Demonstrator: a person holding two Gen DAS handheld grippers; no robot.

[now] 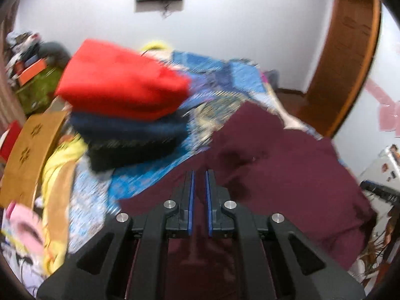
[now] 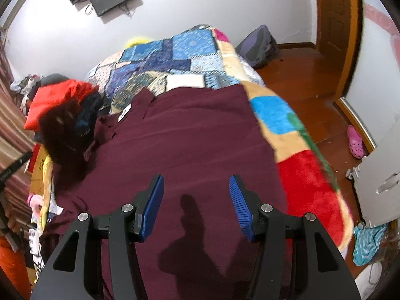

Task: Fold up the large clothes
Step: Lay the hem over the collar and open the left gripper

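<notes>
A large maroon shirt (image 2: pixel 190 145) lies spread on the bed, collar with a white label (image 2: pixel 124 112) at the far left. It also shows in the left wrist view (image 1: pixel 282 165). My right gripper (image 2: pixel 197 182) is open and empty just above the shirt's near part. My left gripper (image 1: pixel 199 175) hovers over the shirt's left edge with its blue pads almost together, a narrow gap between them, and no cloth visibly held. The left view is motion-blurred.
A stack of folded clothes, red on top (image 1: pixel 120 82), over dark blue and black ones, sits on the patchwork quilt (image 2: pixel 175 57) at the left. A wooden headboard (image 1: pixel 30 150) lies further left. A backpack (image 2: pixel 257 45) and pink shoe (image 2: pixel 355 142) are on the wooden floor at right.
</notes>
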